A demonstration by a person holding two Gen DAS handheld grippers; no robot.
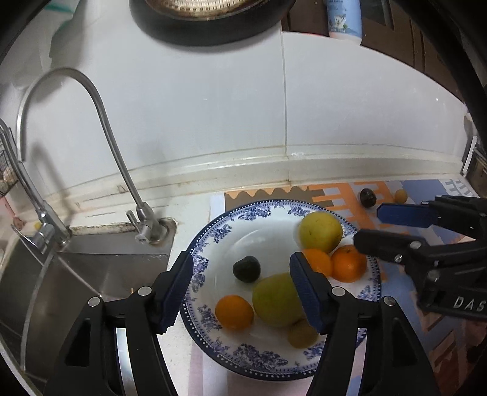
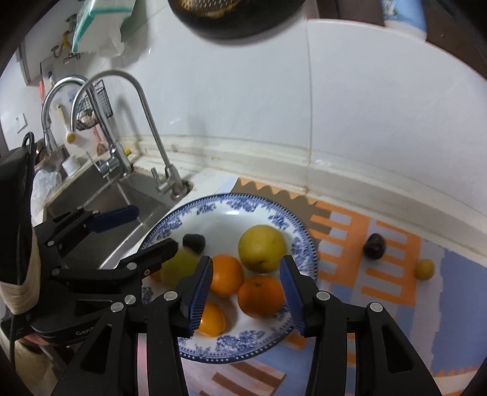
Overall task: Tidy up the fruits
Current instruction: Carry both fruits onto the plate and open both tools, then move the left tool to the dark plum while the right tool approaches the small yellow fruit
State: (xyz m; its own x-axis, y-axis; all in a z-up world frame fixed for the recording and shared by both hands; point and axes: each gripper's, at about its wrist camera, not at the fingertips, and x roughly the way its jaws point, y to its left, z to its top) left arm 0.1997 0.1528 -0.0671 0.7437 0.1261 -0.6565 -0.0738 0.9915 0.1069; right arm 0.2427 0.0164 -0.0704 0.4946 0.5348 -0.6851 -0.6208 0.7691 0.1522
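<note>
A blue-patterned white plate [image 1: 243, 234] [image 2: 225, 219] holds a yellow fruit [image 1: 321, 231] [image 2: 261, 248], three oranges [image 1: 234, 312] [image 2: 260, 297], a green fruit [image 1: 275, 300] [image 2: 178, 269], a dark plum [image 1: 246, 268] [image 2: 194, 242] and a small brownish fruit [image 1: 301, 333]. My left gripper [image 1: 243, 283] [image 2: 155, 227] hovers open over the plate's left half, nothing pressed between its pads. Over the right half, my right gripper [image 2: 246, 274] [image 1: 366, 225] is open above an orange. On the mat beyond lie another dark plum [image 1: 367, 197] [image 2: 374, 246] and a small yellow fruit [image 1: 401, 196] [image 2: 425, 269].
A steel sink [image 1: 91, 274] [image 2: 121, 198] with curved taps [image 1: 100, 115] [image 2: 146, 109] lies left of the plate. The patterned orange-and-blue mat [image 2: 380, 289] covers the counter on the right. A white tiled wall [image 1: 213, 121] rises close behind. A dark pan [image 1: 207, 21] hangs above.
</note>
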